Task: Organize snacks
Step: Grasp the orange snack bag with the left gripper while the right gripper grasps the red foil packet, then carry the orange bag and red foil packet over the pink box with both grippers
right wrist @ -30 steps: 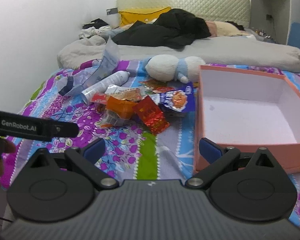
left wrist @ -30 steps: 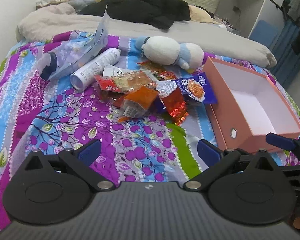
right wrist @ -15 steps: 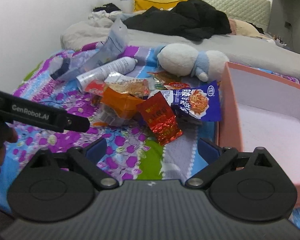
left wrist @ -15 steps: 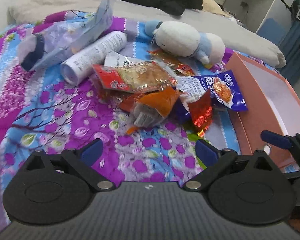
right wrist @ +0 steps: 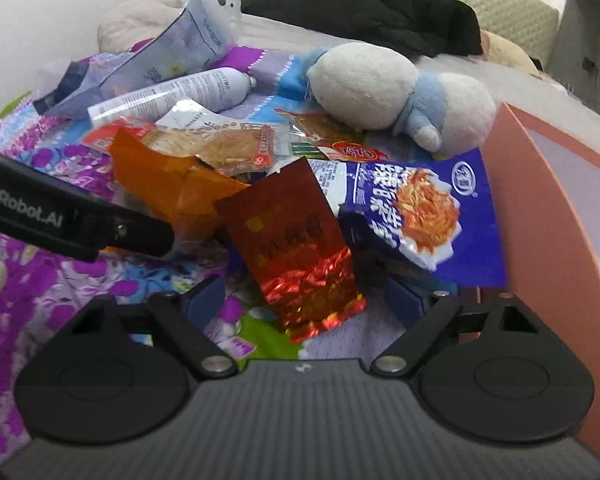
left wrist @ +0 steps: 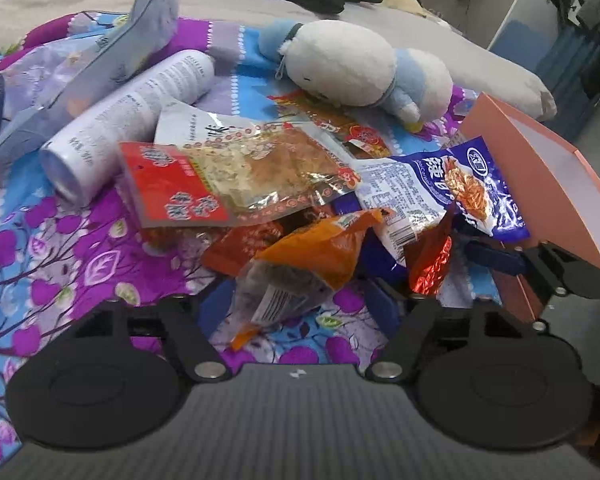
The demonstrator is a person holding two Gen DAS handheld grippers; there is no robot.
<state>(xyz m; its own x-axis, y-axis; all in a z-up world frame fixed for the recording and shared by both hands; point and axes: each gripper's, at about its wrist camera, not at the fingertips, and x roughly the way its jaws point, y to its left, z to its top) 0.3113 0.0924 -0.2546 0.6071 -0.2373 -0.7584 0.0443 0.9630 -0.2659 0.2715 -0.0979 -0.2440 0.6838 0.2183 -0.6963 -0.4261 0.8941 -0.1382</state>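
The bed carries everything, and the pink box waits at the right edge of both views. The snack pile fills the centre. The left gripper straddles the orange packet, fingers closing but not yet pressing; the right gripper straddles the red foil packet, fingers likewise closing, not yet gripping. Best to pinch each packet at its near edge — one layer only — so the blue packet beside them stays put.
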